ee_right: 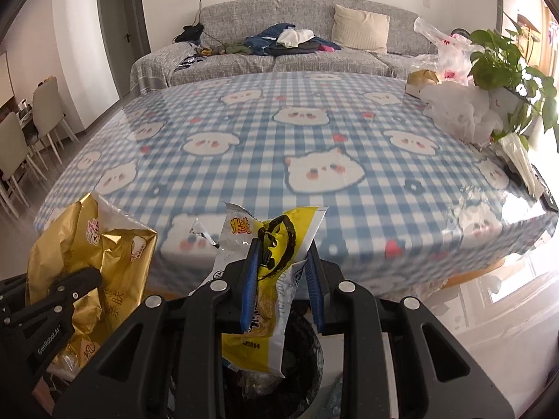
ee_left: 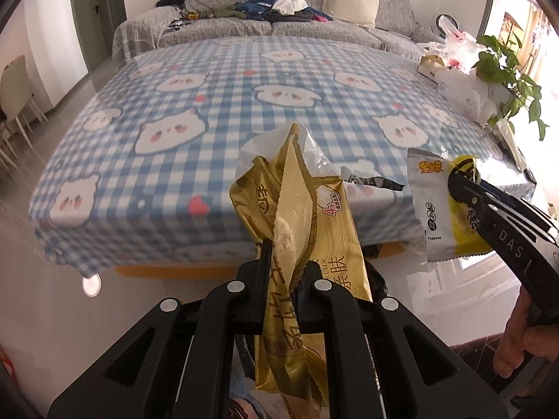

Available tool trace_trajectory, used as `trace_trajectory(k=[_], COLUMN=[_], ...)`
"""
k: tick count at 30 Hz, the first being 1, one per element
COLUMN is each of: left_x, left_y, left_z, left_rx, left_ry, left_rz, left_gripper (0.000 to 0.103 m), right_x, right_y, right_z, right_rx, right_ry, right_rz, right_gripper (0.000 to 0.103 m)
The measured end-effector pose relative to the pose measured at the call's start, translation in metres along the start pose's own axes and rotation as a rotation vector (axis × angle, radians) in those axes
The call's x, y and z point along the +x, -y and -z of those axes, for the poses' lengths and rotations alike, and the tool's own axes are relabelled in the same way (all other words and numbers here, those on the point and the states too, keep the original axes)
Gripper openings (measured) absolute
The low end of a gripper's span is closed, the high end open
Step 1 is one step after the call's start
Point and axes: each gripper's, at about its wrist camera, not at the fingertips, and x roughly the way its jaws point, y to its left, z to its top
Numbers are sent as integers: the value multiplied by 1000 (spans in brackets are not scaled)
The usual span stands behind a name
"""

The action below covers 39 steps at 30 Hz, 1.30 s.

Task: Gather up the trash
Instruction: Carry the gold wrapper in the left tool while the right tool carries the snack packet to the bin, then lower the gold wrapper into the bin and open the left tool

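Observation:
My left gripper (ee_left: 283, 262) is shut on a crumpled gold wrapper (ee_left: 297, 209), which stands up between its black fingers and hangs down below them. The same gold wrapper (ee_right: 94, 262) shows at the left of the right wrist view, pinched by the left gripper (ee_right: 92, 277). My right gripper (ee_right: 283, 255) is shut on a yellow and silver snack packet (ee_right: 269, 279) between its blue pads. That packet (ee_left: 440, 209) also appears at the right of the left wrist view, held by the right gripper (ee_left: 457, 178). A black bin (ee_right: 300, 366) with trash inside lies directly below the packet.
A table with a blue checked cloth (ee_right: 279, 139) fills the view ahead. Plastic bags (ee_right: 457, 111) and a potted plant (ee_right: 506, 66) crowd its right corner. A grey sofa (ee_right: 279, 35) with clothes stands behind, chairs (ee_right: 21, 146) at the left. A hand (ee_left: 520, 342) grips the right tool.

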Motion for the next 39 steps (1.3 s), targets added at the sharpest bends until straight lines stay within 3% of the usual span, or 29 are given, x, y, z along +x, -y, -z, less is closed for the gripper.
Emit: trace_trajectory(k=[10,20,39], left_x=[-3,31,126], left_y=[12,25,45], left_z=[46,81,103], left_rx=[-1,-13,20], left_ry=[-32,-89,-161], left_rz=[25,38,-5], left_gripper=[7,7,7], right_x=[-10,18,73], right_y=[12,25,40], right_z=[53,92,126], right_rx=[6,4,20], right_ry=[-29,-101,-219], right_rz=[-11,10,36], right_gripper=[24,23,23])
